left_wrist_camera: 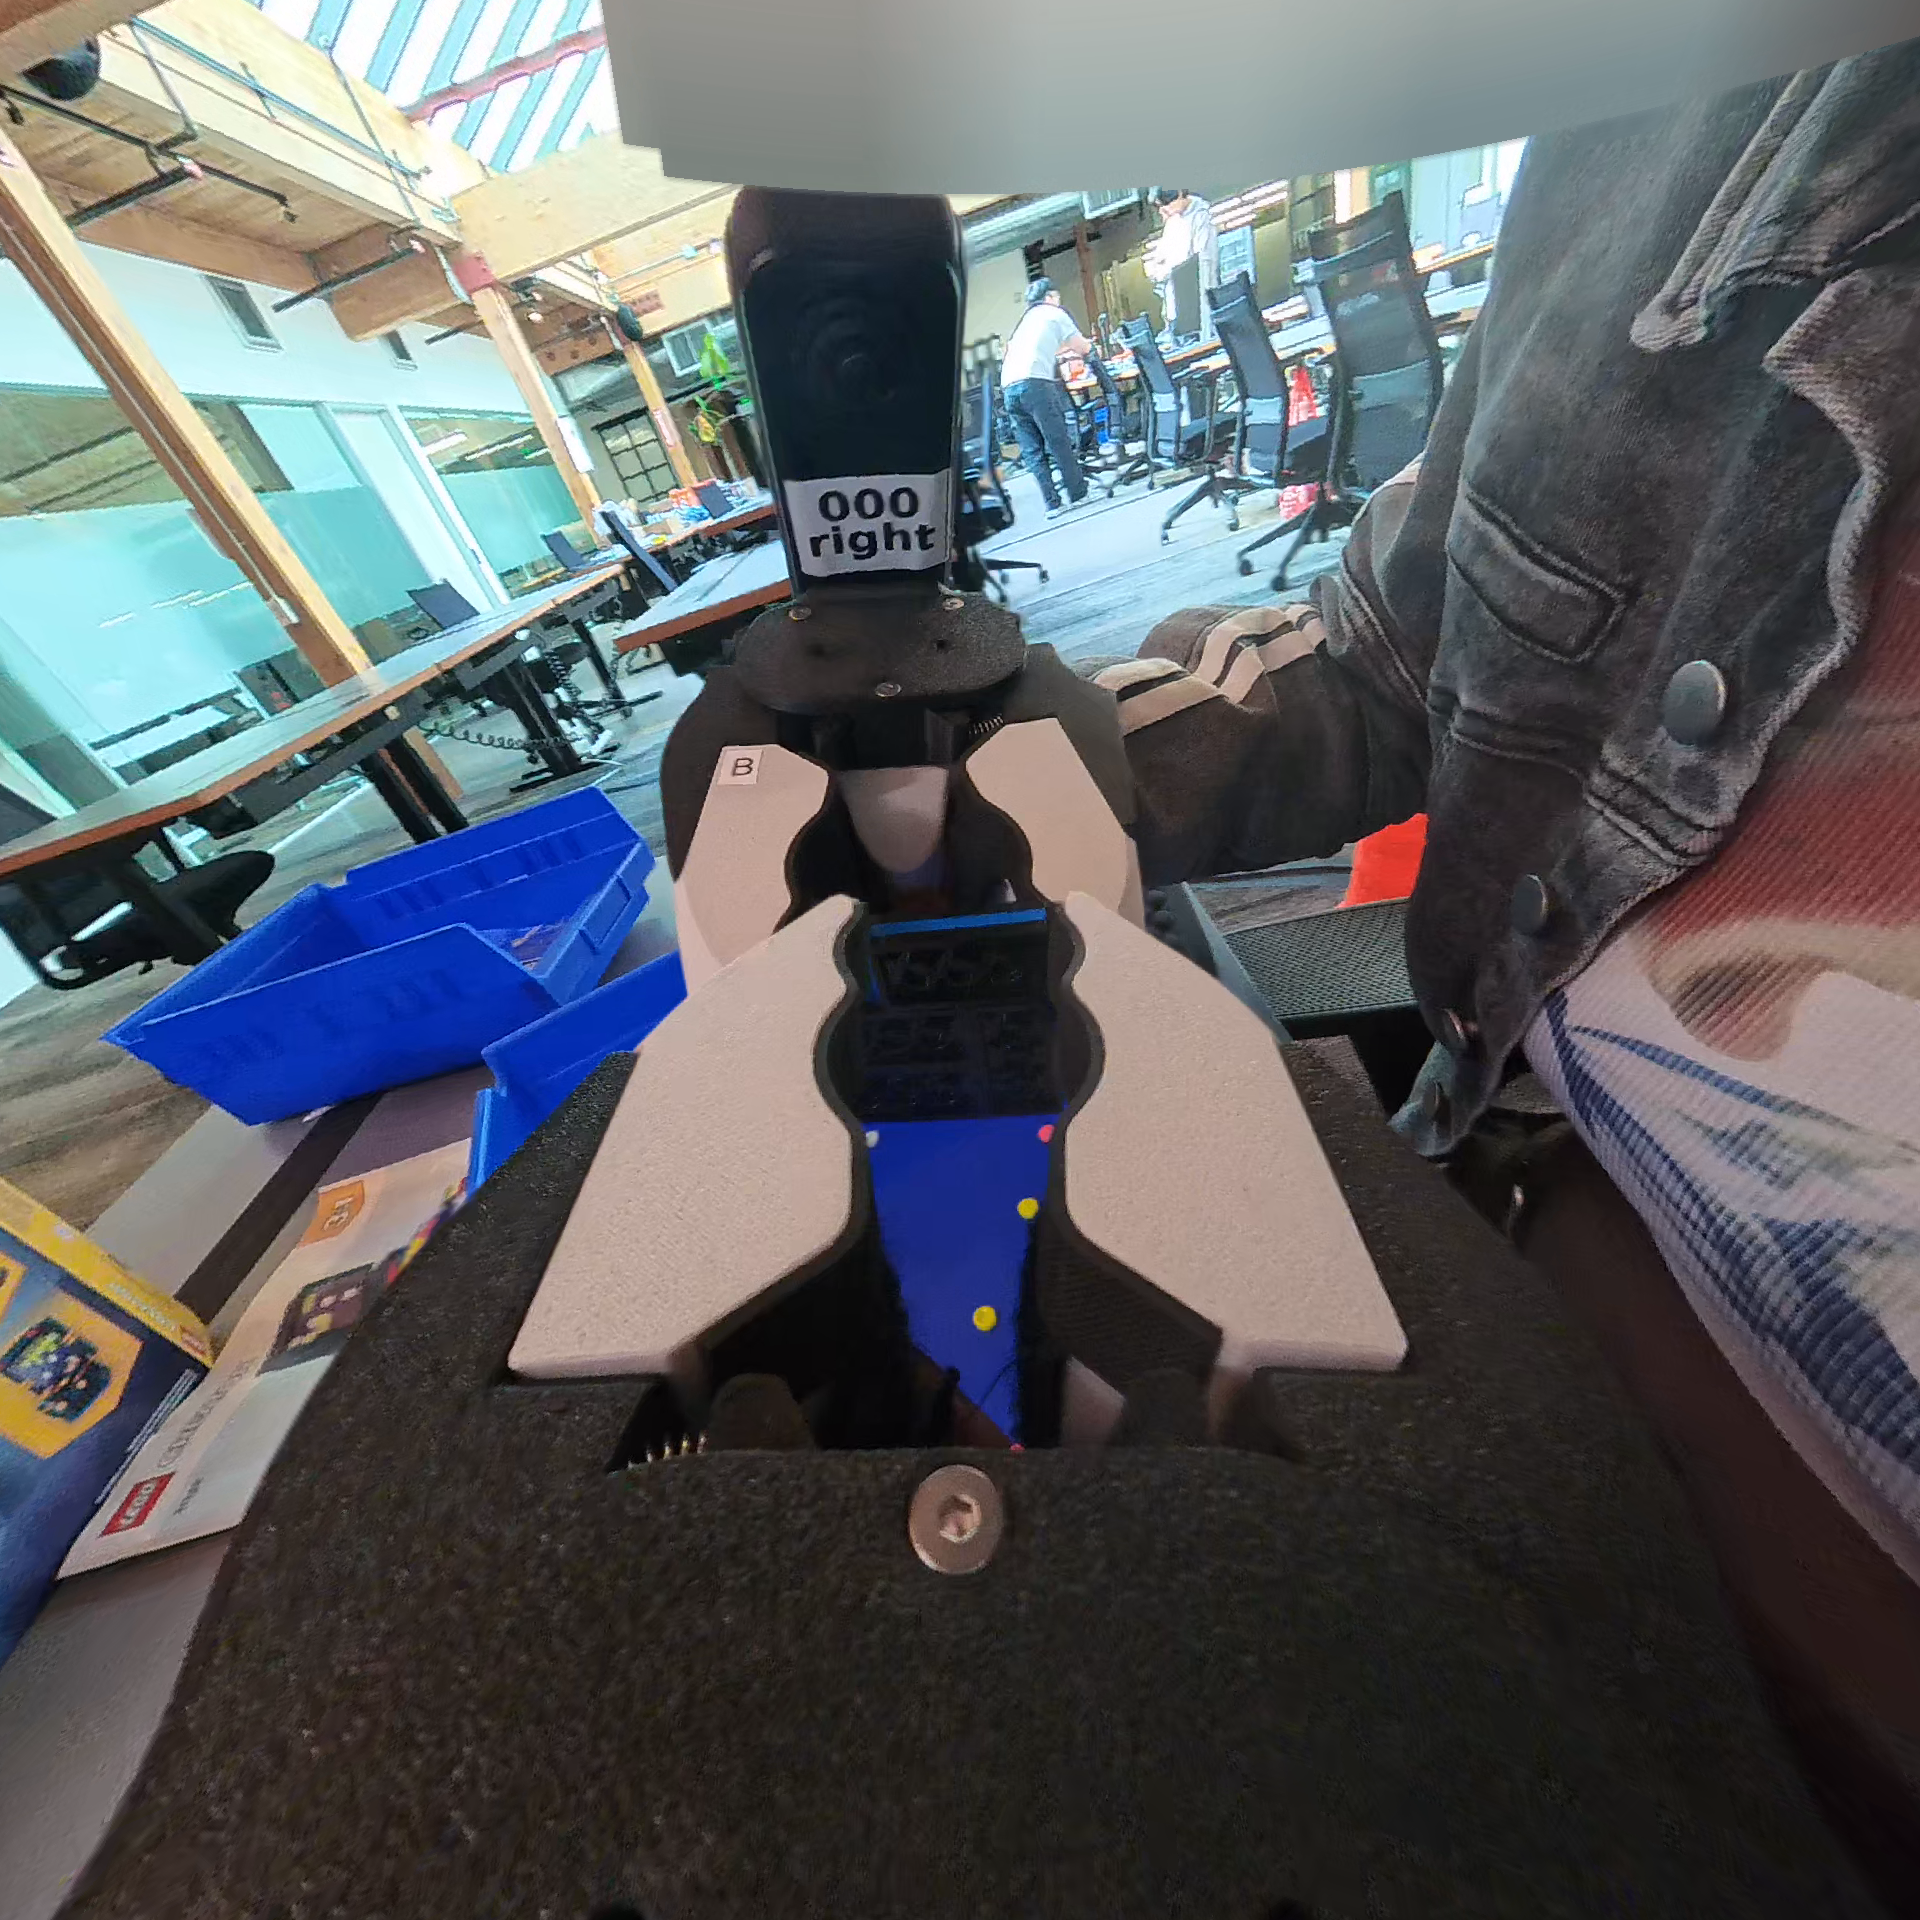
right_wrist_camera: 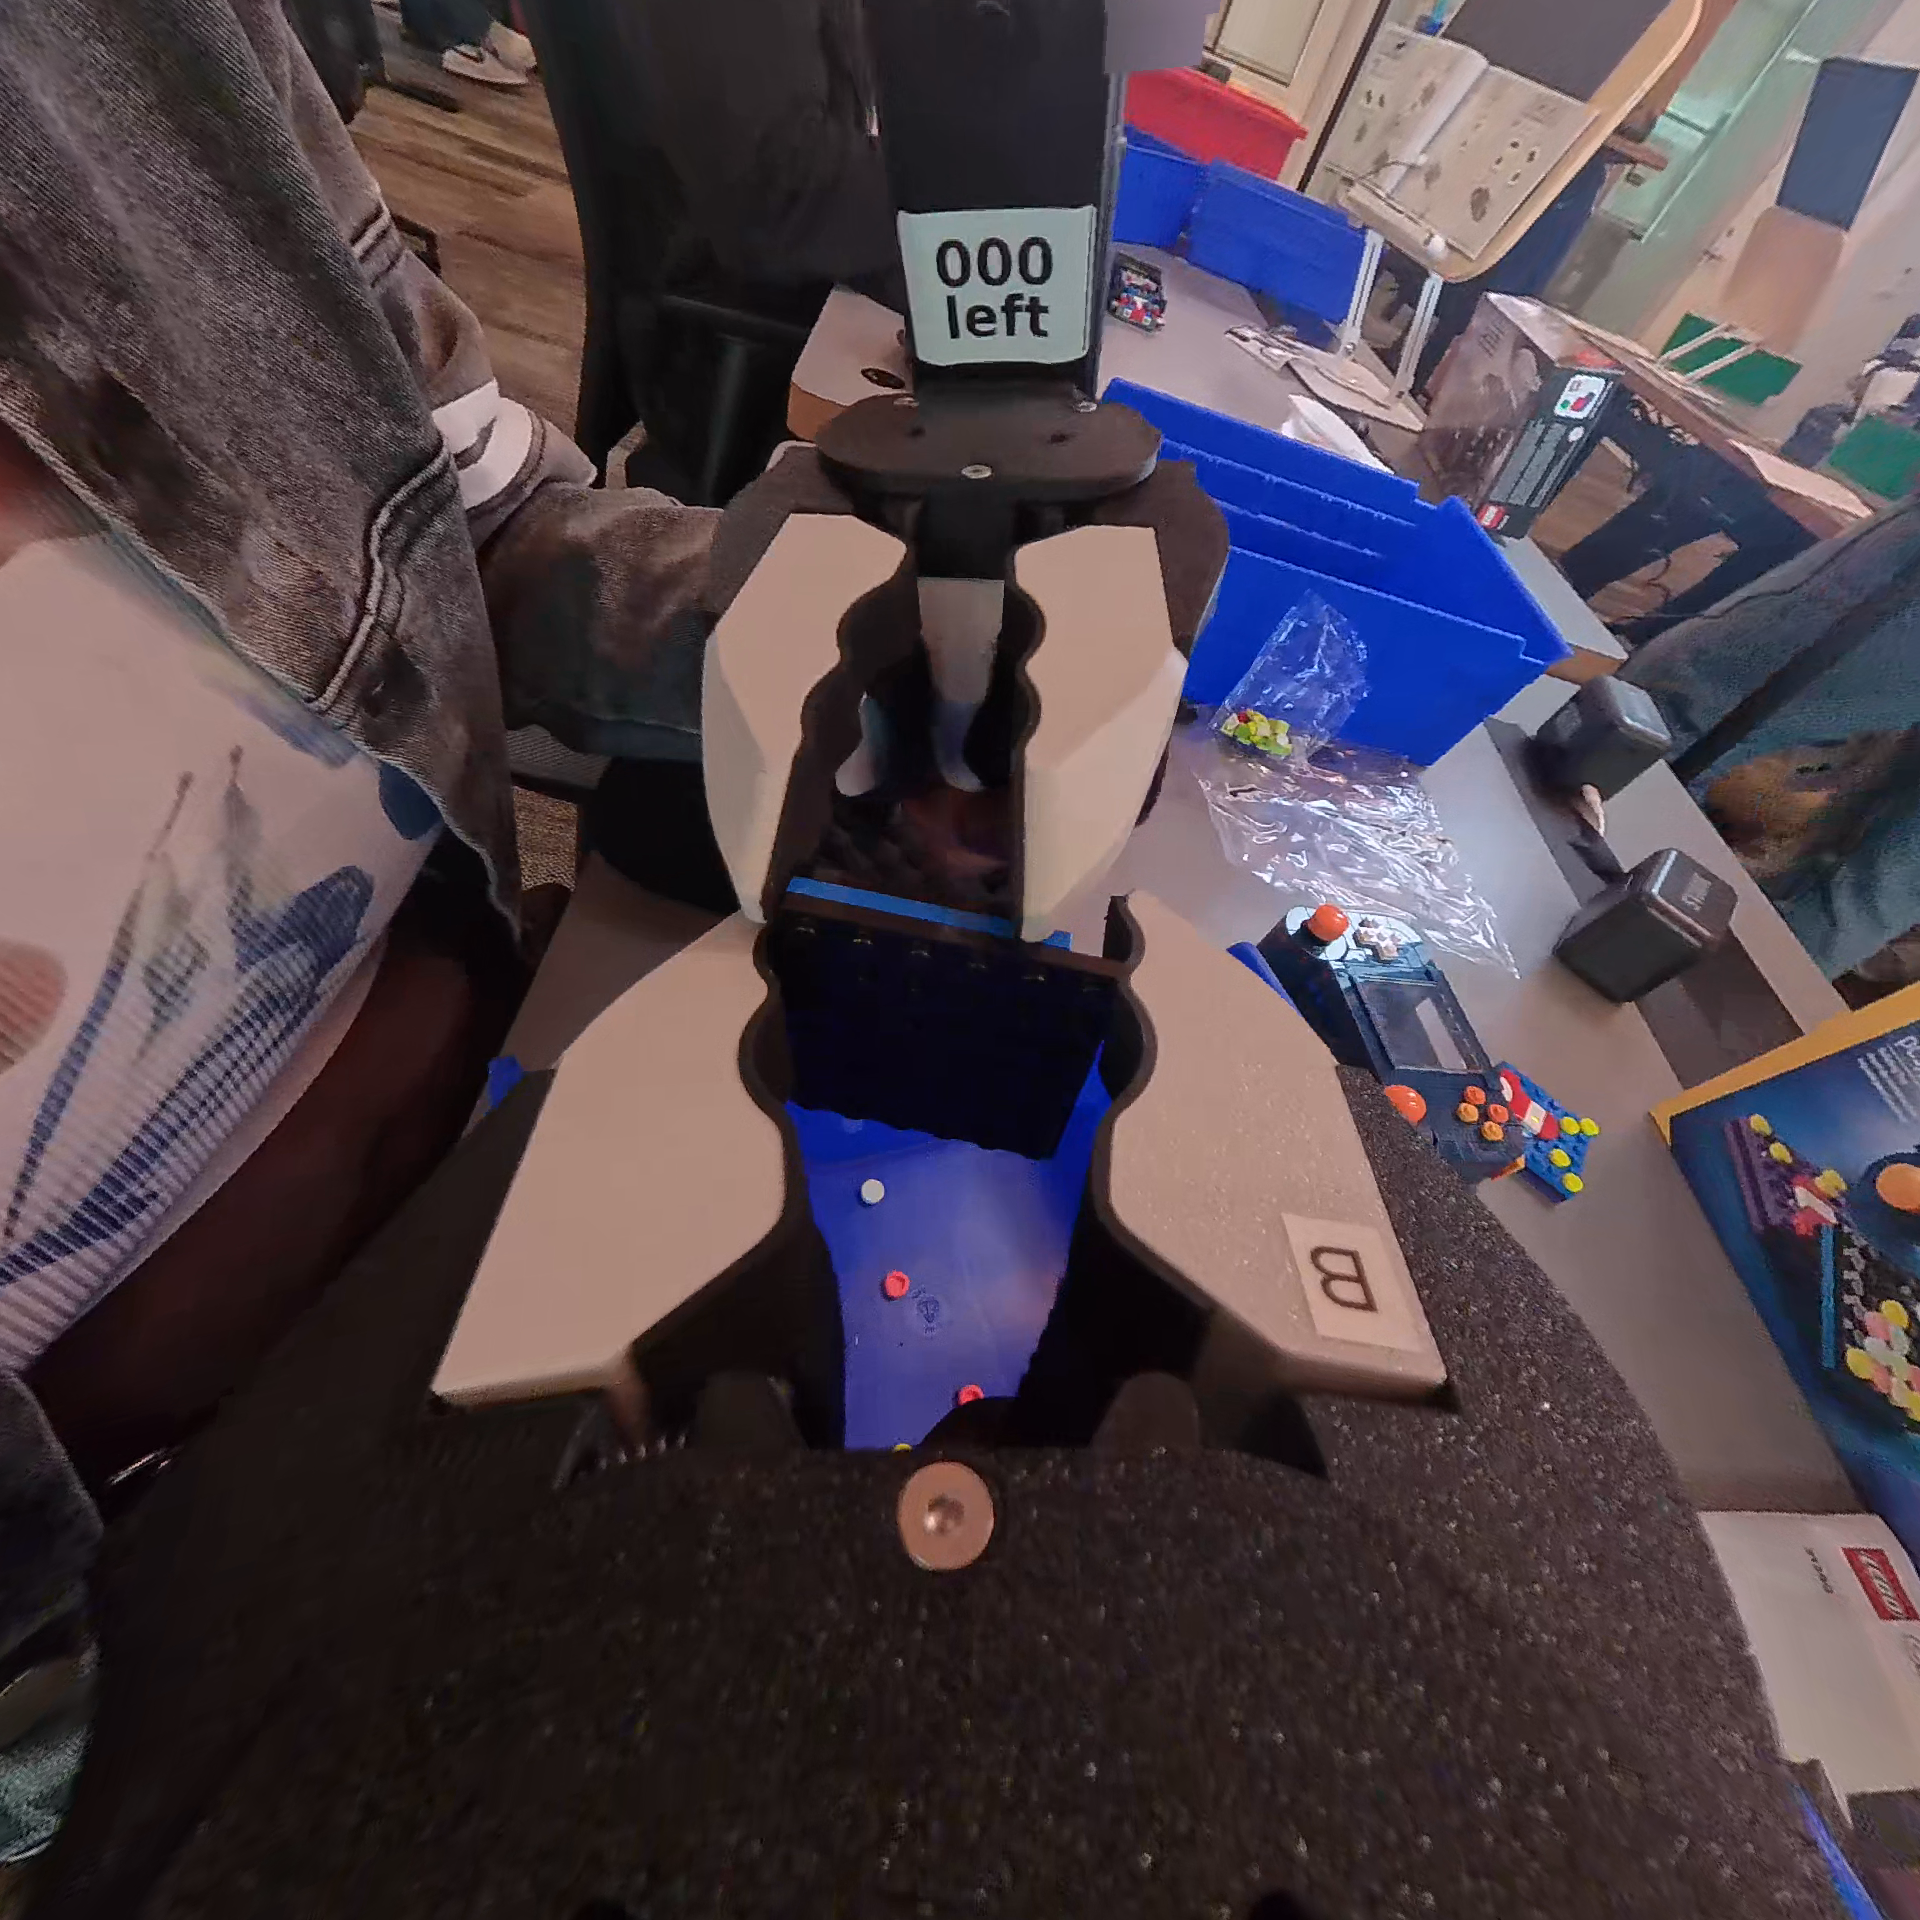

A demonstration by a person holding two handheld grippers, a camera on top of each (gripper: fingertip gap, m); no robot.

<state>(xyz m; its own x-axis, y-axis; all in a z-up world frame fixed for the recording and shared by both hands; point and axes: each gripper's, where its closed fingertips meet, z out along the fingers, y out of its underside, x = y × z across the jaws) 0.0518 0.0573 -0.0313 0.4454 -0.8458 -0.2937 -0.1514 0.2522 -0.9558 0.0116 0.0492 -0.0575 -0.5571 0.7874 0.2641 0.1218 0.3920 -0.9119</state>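
Note:
My left gripper (left_wrist_camera: 958,914) and my right gripper (right_wrist_camera: 940,920) face each other tip to tip. Both are closed on the same dark brick plate (left_wrist_camera: 956,997), one at each end. The plate has a blue edge and also shows in the right wrist view (right_wrist_camera: 935,1039). The right gripper (left_wrist_camera: 914,878) shows opposite in the left wrist view, and the left gripper (right_wrist_camera: 899,883) shows opposite in the right wrist view. They hold the plate above a blue bin (left_wrist_camera: 951,1247), whose floor (right_wrist_camera: 935,1278) carries small loose studs, yellow (left_wrist_camera: 983,1317) and red (right_wrist_camera: 896,1284).
Blue bins (left_wrist_camera: 364,966) stand on the grey table, one of them at the back (right_wrist_camera: 1351,561). A partly built brick model (right_wrist_camera: 1423,1049), clear plastic bags (right_wrist_camera: 1351,831), two black cubes (right_wrist_camera: 1642,925), a set box (right_wrist_camera: 1818,1195) and a booklet (left_wrist_camera: 260,1382) lie around. A person's jacket (left_wrist_camera: 1662,520) is close by.

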